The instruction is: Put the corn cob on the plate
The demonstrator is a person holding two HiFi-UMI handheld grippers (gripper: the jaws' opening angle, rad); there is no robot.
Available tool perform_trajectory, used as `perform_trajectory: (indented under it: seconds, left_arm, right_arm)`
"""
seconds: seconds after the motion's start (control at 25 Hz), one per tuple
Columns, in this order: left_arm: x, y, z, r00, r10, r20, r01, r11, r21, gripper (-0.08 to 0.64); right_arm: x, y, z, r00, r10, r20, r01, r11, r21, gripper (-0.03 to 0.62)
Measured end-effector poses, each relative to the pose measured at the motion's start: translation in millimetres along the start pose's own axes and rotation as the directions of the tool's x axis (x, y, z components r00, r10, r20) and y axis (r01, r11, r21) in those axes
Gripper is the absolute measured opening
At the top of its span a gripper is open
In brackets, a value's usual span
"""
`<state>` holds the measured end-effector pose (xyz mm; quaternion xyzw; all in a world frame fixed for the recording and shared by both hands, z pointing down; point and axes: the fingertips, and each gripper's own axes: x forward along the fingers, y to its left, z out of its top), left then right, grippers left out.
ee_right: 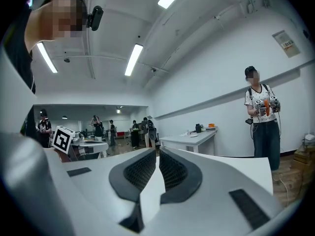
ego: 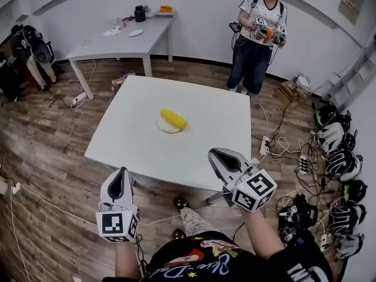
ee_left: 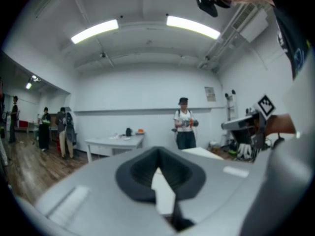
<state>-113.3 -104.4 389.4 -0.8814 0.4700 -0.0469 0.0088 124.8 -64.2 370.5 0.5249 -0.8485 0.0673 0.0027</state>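
Already the corn cob [ego: 174, 118] lies on the plate [ego: 163, 126] mid-counter [ego: 129, 140]; your left hand-held gripper [ego: 123, 173] and right hand-held gripper [ego: 214, 154] hang by its near edge, well apart from the cob; both have jaws closed together, gripping nothing.

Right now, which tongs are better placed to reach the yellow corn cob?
Right. The right tongs sit at the white square table's near edge, nearer the yellow corn cob on the small white plate; the left tongs hang off the table, over wooden floor.
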Motion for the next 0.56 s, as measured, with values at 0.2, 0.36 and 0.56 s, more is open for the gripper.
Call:
perform_trajectory:
  seconds: [0.2, 0.36, 0.56]
  left_arm:
    - [-27.4, -17.3, -11.3, 1.000, 0.007, -0.014, -0.007, 1.000, -0.027, -0.009]
    - [-43.4, -15.6, -4.6, 0.999, 0.040, 0.005, -0.040, 0.999, -0.016, -0.009]
    - [-56.2, -10.1, 15.1, 0.996, 0.076, 0.045, -0.077, 0.997, 0.006, -0.009]
  right_arm:
    - [-25.8, 7.7, -2.8, 1.000, -0.016, -0.013, 0.016, 1.000, -0.001, 0.034]
    - [-35.2, 14.0, 0.2, 1.000, -0.002, 0.002, 0.002, 1.000, -0.007, 0.034]
    - [-37.2, 22.1, 12.4, 0.999, 0.023, 0.025, -0.023, 1.000, -0.021, 0.034]
